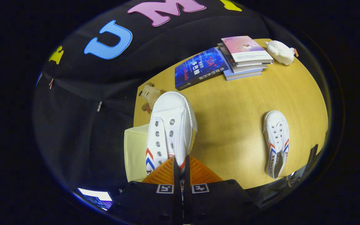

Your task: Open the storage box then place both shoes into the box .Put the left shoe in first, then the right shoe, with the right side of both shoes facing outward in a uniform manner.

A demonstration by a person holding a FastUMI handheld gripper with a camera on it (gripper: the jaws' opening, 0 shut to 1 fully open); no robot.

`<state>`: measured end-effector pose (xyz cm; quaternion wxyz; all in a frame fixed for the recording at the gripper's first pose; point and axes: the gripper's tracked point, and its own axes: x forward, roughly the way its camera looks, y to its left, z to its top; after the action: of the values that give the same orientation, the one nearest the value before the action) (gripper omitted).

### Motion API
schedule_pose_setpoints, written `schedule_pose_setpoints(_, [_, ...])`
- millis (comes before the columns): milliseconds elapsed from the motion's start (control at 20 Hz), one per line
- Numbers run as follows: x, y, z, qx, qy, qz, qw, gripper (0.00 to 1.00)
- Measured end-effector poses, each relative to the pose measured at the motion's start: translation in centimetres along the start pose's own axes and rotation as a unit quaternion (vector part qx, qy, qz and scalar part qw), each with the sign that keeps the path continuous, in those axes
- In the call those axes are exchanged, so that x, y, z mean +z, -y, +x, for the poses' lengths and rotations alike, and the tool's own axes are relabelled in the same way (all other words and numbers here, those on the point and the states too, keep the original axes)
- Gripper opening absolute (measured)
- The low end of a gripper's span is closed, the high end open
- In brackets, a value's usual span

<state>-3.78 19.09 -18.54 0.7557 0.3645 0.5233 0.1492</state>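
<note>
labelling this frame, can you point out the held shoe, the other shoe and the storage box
held shoe [174,109]: gripper view, toe cap
other shoe [277,139]: gripper view, laced upper
storage box [134,153]: gripper view, pale side left of held shoe

A staged recording booth, not a lived-in room: black cloth [83,103] hangs as a wall right behind a bare wooden table [239,125]. Household props lie about on it: a small pile of books [242,57], a blue book [198,67] just beside the pile, a white soft toy [280,52] and a tan one [150,95] at the table's edges.
</note>
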Motion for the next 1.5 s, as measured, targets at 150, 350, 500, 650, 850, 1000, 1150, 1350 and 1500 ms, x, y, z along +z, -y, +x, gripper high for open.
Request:
schedule_pose_setpoints(150, [-2.1,-4.8,1.8,0.02,-0.029,-0.004,0.999,0.06])
schedule_pose_setpoints(350, [-5.7,-10.0,4.8,0.032,-0.072,-0.017,0.997,0.06])
schedule_pose_setpoints(500, [-7.7,-11.6,7.7,0.019,-0.099,-0.029,0.994,0.06])
schedule_pose_setpoints(650, [-9.4,-12.9,10.0,0.001,-0.119,-0.038,0.992,0.06])
schedule_pose_setpoints(850, [-10.5,-12.8,12.7,-0.019,-0.128,-0.049,0.99,0.06])
schedule_pose_setpoints(1000, [-10.7,-12.5,14.4,-0.033,-0.126,-0.051,0.99,0.06])
schedule_pose_setpoints(1150, [-10.5,-11.8,15.8,-0.045,-0.117,-0.048,0.991,0.06])
schedule_pose_setpoints(1350, [-10.9,-11.4,16.7,-0.054,-0.115,-0.046,0.991,0.06])
schedule_pose_setpoints(1500, [-11.3,-12.3,17.3,-0.033,-0.114,-0.045,0.992,0.08])
